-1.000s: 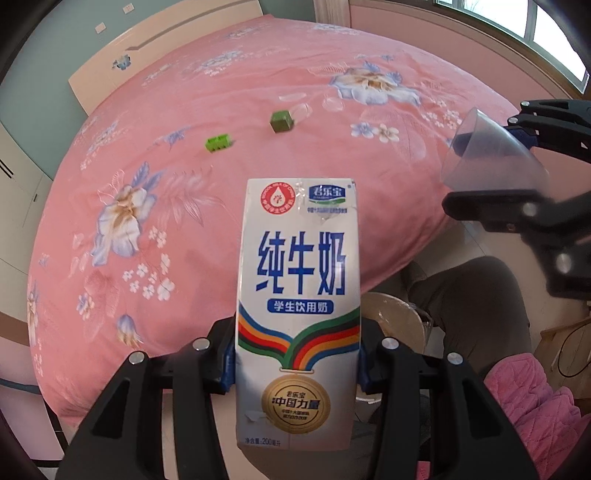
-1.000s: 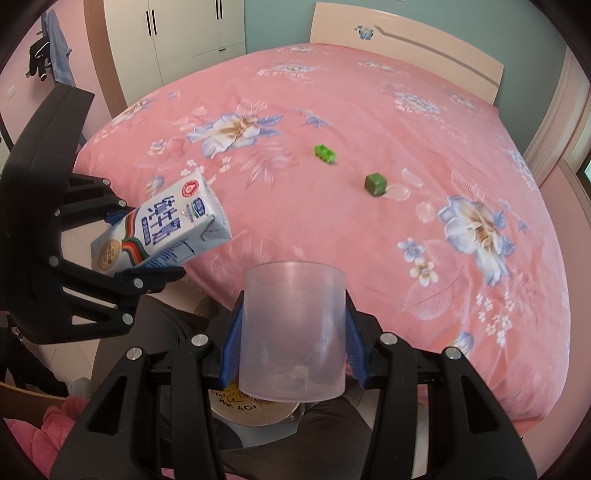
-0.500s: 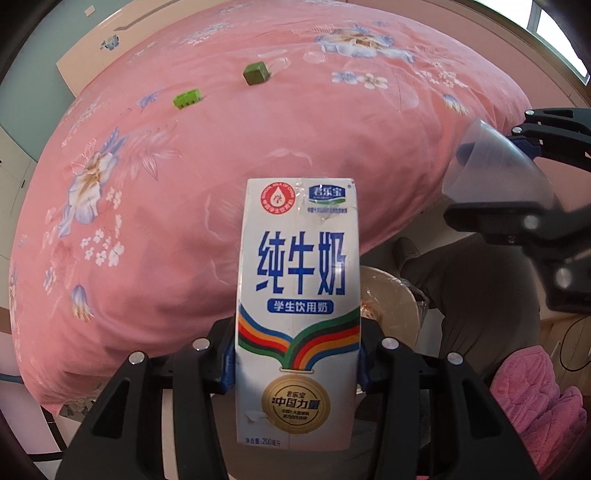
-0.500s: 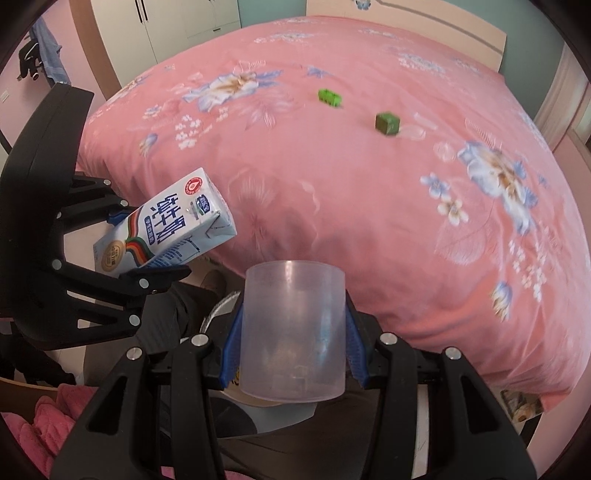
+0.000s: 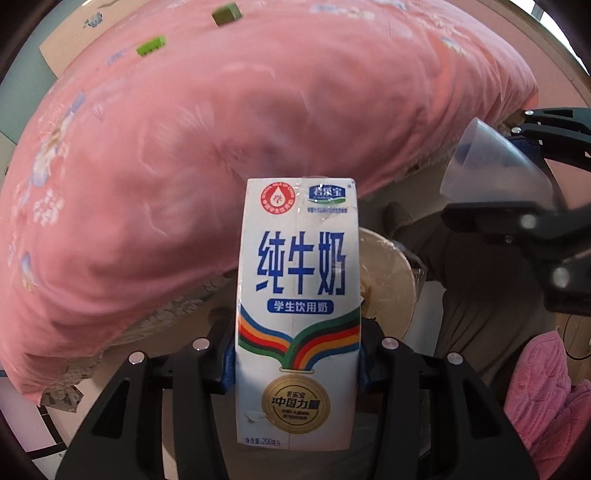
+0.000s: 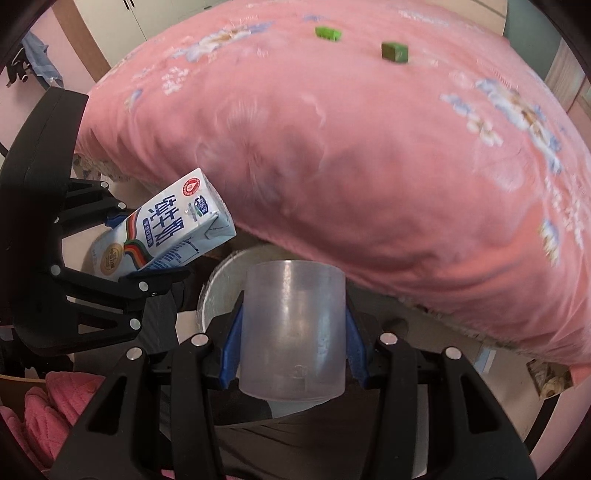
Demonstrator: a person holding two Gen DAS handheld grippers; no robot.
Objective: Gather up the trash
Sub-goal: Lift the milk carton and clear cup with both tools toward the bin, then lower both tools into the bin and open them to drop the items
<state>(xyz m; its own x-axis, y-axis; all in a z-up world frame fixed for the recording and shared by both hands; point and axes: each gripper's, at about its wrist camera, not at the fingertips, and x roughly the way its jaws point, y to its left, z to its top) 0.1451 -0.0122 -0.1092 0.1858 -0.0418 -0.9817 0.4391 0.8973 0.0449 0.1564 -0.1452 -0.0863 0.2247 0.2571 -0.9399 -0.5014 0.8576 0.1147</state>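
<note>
Pink floral bed (image 5: 184, 155) fills the room; wardrobe (image 6: 122, 14) behind. Vs 1 s ago: both tongs lower, bin (image 6: 221, 284) now under them, bed top tilted away. Left tongs (image 5: 297, 363) grip 1 milk carton (image 5: 299, 295); right tongs (image 6: 293, 341) grip 1 plastic cup (image 6: 291, 328). 2 green blocks (image 6: 328, 33) near bed's far edge.

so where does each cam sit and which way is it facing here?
Left wrist: on the left gripper, looking steeply down past the milk carton at the bin; the person's dark trouser leg shows.
Right wrist: on the right gripper, facing down over the clear cup; the left gripper shows at left.
Shared: pink bedspread, both green pieces, bin, carton, cup.
</note>
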